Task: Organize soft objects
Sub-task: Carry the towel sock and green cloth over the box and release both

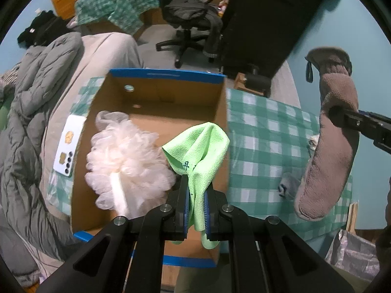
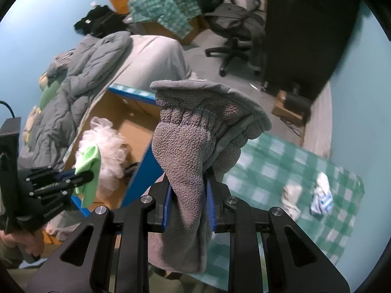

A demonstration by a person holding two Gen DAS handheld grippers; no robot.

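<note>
While both tools grip cloth, we hover at the cardboard box (image 1: 156, 102).
Left tool (image 1: 195, 190) clamps green cloth (image 1: 198, 146); right tool (image 2: 189, 193) clamps grey mitt (image 2: 185, 146).

- Phone (image 1: 67, 146): white, lay face-down just left of box, on bed.
- Quilted grey jacket (image 1: 31, 112): heaped at far left.
- Office chair (image 1: 190, 19): black, on floor beyond bed, dark bag on seat.
- Checked cloth (image 1: 266, 131): green/white, spread over bed.
- 2nd checked cloth (image 2: 168, 7): draped over cardboard carton in bkgd.
- Black clothes pile (image 2: 97, 22): by blue wall.
</note>
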